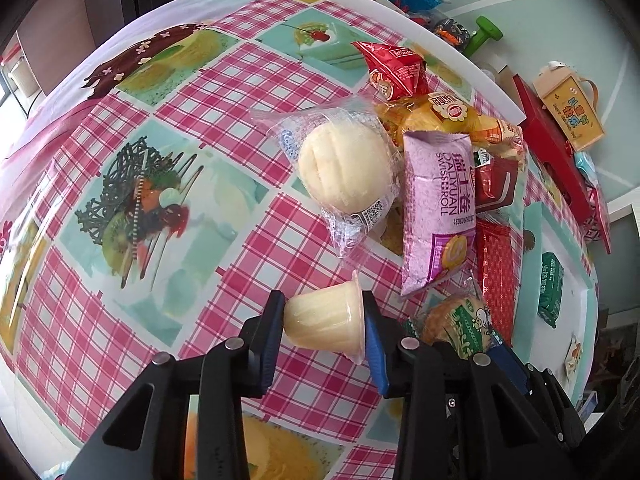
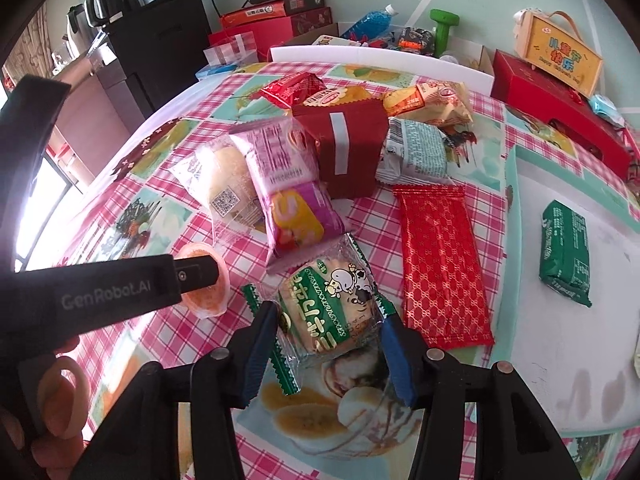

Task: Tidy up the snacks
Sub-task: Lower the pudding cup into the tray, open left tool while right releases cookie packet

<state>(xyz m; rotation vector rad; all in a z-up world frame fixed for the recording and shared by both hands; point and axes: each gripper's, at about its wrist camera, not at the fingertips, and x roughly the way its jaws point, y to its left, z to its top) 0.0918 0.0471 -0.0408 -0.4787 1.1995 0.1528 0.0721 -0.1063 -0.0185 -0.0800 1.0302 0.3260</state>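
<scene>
The left tool (image 1: 324, 322) is clamped on a pale yellow plastic jelly cup (image 1: 326, 320). The right tool (image 2: 328, 344) stands wide, straddling a green-wrapped round cake (image 2: 330, 312) on the pink-checked tabletop (image 1: 224, 92).

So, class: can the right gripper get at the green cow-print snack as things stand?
Probably yes: the right gripper is open with its fingers either side of the green cow-print snack, and nothing lies between them.

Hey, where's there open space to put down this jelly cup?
Bare checked cloth lies left of the bun, and the white tray is bare below its green pack. The pile around the purple roll is crowded. The left claw grips the jelly cup.
</scene>
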